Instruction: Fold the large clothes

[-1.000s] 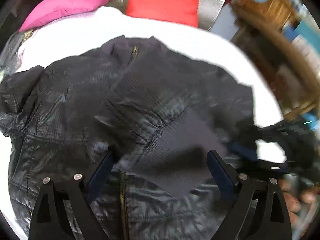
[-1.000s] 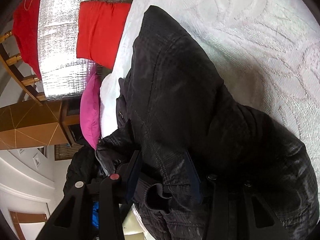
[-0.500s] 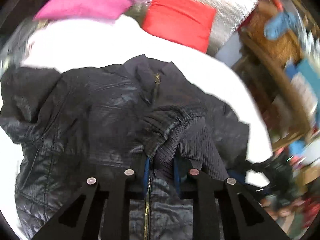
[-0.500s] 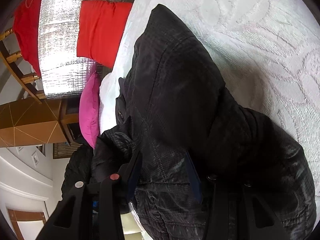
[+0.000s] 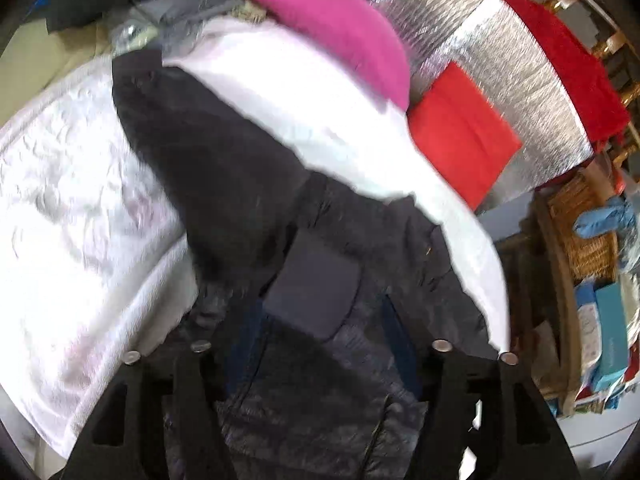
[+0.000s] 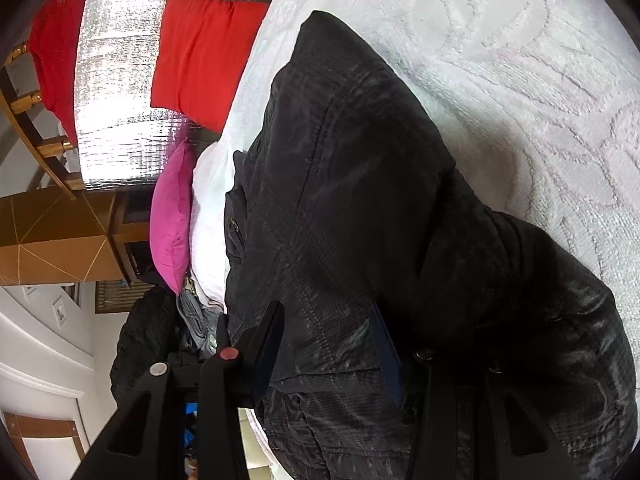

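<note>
We see a white bedspread point(image 6: 520, 80), a pink pillow point(image 5: 340, 28) beside a red cushion point(image 5: 460, 132), silver foil sheeting point(image 5: 500, 60), and a wicker basket point(image 5: 588, 232).

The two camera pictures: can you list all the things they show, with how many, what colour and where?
jacket: one, black, lying on the bed, its fabric between both pairs of tongs
bedspread: one, white, embossed, under the jacket
pink pillow: one, at the head of the bed
red pillow: one, beside the pink one, against the foil sheet
foil sheet: one, silver, behind the pillows
red cloth: one, draped over a wooden rail
wicker basket: one, brown, beside the bed
left tongs: black, jacket fabric between them
right tongs: black, jacket fabric between them
</note>
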Available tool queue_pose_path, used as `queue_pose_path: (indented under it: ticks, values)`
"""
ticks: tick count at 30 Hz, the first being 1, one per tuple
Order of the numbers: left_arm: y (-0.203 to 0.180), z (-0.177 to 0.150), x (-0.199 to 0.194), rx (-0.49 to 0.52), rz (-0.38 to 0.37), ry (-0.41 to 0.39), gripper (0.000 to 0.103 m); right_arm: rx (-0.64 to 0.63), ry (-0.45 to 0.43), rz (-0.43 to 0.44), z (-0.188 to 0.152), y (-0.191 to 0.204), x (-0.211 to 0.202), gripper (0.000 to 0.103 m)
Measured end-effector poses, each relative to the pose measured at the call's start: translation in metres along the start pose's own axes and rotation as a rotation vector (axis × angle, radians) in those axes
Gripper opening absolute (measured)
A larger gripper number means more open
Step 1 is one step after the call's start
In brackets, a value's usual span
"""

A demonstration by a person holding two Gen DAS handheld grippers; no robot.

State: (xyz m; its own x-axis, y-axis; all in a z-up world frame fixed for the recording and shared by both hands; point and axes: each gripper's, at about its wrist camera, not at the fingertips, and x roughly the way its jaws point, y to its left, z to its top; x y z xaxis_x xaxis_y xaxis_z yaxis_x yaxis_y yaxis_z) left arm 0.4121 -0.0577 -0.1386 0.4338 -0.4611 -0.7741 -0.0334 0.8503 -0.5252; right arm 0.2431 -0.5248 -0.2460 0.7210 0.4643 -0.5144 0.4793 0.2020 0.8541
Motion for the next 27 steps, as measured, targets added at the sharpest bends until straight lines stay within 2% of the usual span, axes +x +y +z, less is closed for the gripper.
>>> queue_pose_path:
  ticks: [1, 4, 7, 11, 12, 14, 15, 17, 21, 25, 27]
  values:
    - [0.003, -0.008, 0.005, 0.000, -0.001, 0.014, 0.074, -0.004, 0.000, -0.003, -0.001, 0.001, 0.001, 0.051]
    - [-0.002, -0.024, 0.031, 0.026, 0.010, 0.071, 0.074, -0.027, -0.017, -0.016, -0.003, 0.007, 0.000, 0.054]
    - [-0.015, -0.034, 0.048, 0.111, 0.069, 0.052, 0.074, -0.146, -0.101, -0.067, -0.012, 0.030, -0.009, 0.058]
    - [-0.031, -0.045, 0.065, 0.280, 0.221, -0.029, 0.072, -0.371, -0.208, -0.151, -0.033, 0.067, -0.013, 0.058]
    - [-0.035, -0.046, 0.072, 0.321, 0.251, -0.031, 0.069, -0.425, -0.207, -0.181, -0.039, 0.074, -0.008, 0.058]
    - [-0.037, -0.053, 0.084, 0.398, 0.303, -0.004, 0.068, -0.480, -0.171, -0.248, -0.046, 0.079, 0.008, 0.057]
    - [-0.036, -0.055, 0.091, 0.413, 0.302, 0.022, 0.068, -0.495, -0.128, -0.305, -0.048, 0.076, 0.022, 0.058]
    - [-0.031, -0.055, 0.097, 0.421, 0.289, 0.043, 0.068, -0.501, -0.080, -0.357, -0.051, 0.068, 0.041, 0.058]
    - [-0.036, -0.052, 0.088, 0.453, 0.272, 0.043, 0.068, -0.645, -0.145, -0.416, -0.067, 0.076, 0.044, 0.058]
    - [-0.034, -0.051, 0.050, 0.474, 0.259, -0.076, 0.068, -0.755, -0.202, -0.449, -0.087, 0.082, 0.040, 0.058]
    - [-0.025, -0.048, 0.039, 0.460, 0.252, -0.086, 0.068, -0.747, -0.242, -0.440, -0.090, 0.091, 0.037, 0.058]
